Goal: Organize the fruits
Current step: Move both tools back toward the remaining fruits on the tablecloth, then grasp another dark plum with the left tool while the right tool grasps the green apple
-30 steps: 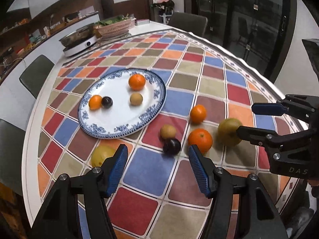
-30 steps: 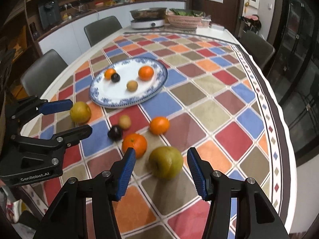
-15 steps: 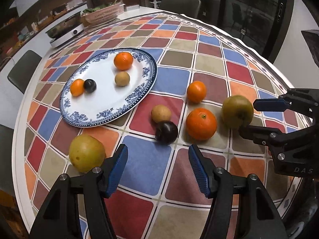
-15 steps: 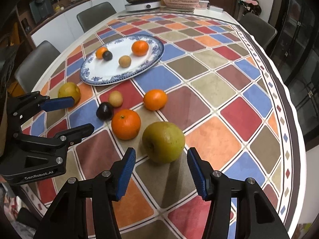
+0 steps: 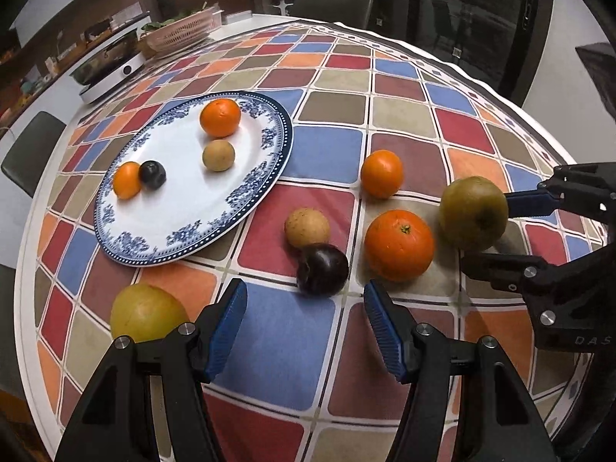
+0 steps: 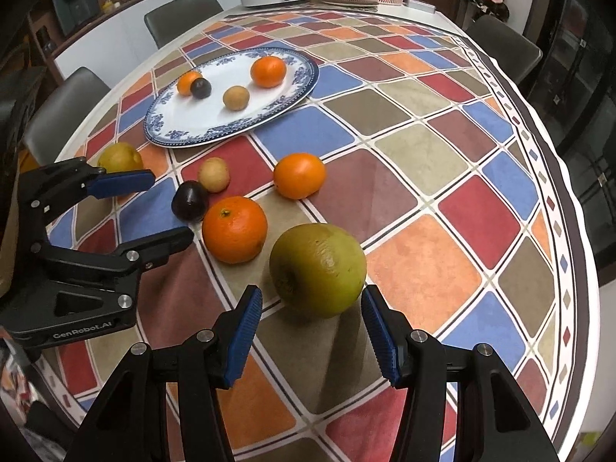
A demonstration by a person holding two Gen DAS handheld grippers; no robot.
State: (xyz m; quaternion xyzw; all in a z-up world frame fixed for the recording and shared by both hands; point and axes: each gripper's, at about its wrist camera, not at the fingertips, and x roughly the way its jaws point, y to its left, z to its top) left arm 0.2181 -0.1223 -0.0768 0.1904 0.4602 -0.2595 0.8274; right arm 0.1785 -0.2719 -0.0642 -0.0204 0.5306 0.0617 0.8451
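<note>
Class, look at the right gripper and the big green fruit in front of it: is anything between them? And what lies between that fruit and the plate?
Nothing visible separates the right gripper from the green fruit. Toward the plate lie a large orange, a dark plum and a tan fruit.

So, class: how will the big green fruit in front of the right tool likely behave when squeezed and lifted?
The green fruit is round, so it may roll if nudged. Its skin looks smooth, so it might slip. It nearly fills the open right tool, leaving little room for error.
</note>
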